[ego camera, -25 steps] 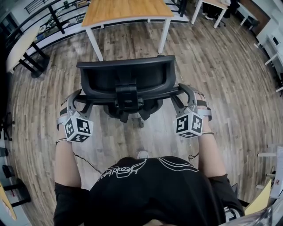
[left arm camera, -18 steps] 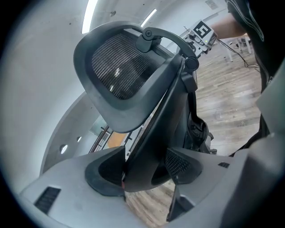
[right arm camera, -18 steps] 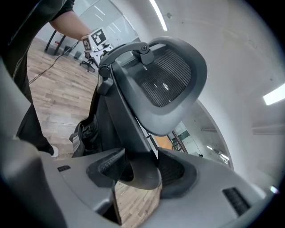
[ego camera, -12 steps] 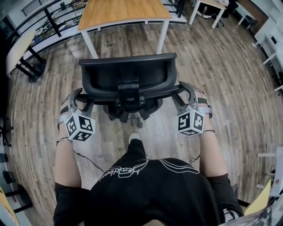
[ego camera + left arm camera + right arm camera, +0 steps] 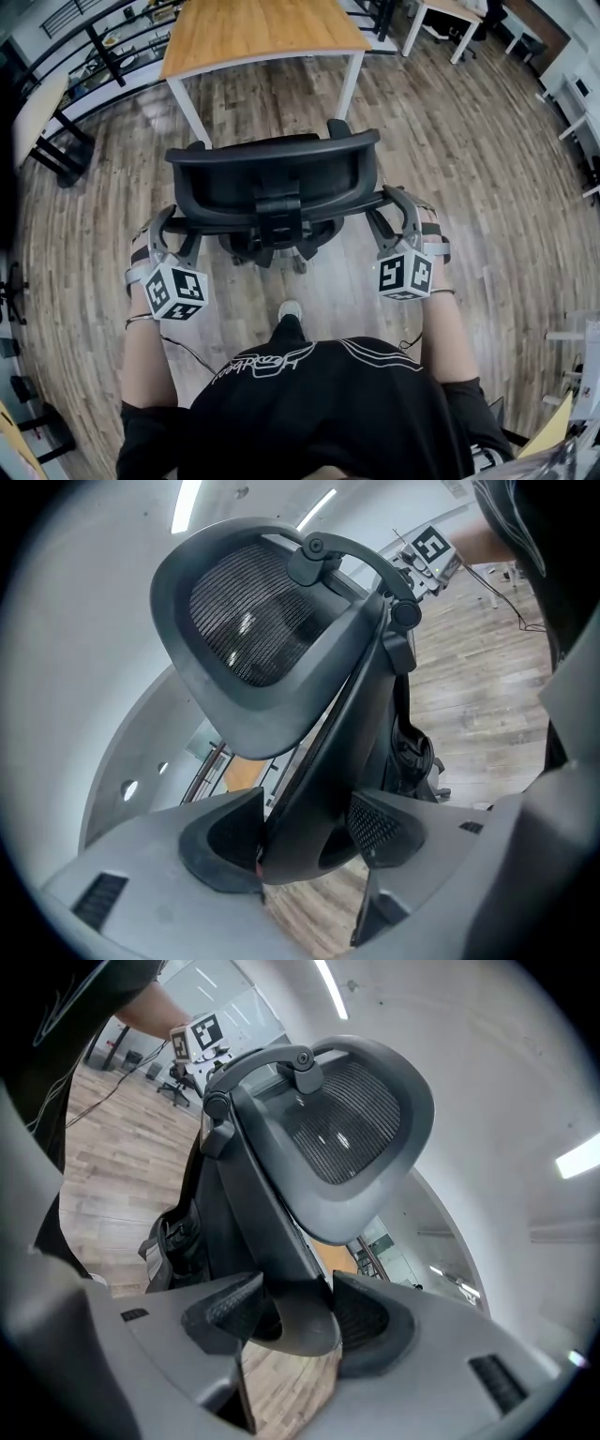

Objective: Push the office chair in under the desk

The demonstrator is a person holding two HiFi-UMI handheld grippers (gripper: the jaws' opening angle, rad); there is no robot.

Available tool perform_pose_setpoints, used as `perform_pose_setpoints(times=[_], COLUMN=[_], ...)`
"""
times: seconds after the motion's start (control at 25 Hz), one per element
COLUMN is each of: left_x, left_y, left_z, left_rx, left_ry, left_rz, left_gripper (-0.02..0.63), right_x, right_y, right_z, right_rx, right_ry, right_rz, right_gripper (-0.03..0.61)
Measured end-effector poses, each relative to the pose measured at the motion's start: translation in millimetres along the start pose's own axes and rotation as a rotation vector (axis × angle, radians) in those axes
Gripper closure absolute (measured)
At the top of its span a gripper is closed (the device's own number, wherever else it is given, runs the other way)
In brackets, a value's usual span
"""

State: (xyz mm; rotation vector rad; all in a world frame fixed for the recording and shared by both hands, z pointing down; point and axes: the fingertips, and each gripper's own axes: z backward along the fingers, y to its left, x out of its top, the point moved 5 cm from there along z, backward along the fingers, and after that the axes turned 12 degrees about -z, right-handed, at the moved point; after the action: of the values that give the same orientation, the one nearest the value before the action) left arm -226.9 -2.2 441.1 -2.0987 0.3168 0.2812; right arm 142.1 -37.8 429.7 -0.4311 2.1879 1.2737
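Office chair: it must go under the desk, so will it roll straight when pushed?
The office chair probably rolls easily: its base sits on smooth wood floor. It may swivel, but left gripper and right gripper clamp opposite backrest ends, likely keeping it straight.

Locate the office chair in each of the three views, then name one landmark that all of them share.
Head view: office chair, upper centre, seen from above and behind.
Left gripper view: office chair, its mesh back upper left of centre, above the jaws.
Right gripper view: office chair, mesh back upper right of centre.
Shared landmark: wood plank floor.
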Motion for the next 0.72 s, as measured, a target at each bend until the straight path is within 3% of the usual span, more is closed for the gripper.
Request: perform_pose_setpoints(times=[0.44, 0.72], left_x=[-16, -19], left_y=[76, 72], left_z=[-88, -105], left_rx=[0.042, 0.064], left_ry=[-0.023, -0.026], left_rz=[-0.001, -0.005], left_gripper=[0.351, 0.351], right_x=[35, 25], right_y=[-46, -40], right_z=[-106, -116], right_rx=[-0.011, -0.038], right_ry=[0.038, 0.019], right_rz=[-0.011, -0.013], right_gripper=[0.325, 0.325])
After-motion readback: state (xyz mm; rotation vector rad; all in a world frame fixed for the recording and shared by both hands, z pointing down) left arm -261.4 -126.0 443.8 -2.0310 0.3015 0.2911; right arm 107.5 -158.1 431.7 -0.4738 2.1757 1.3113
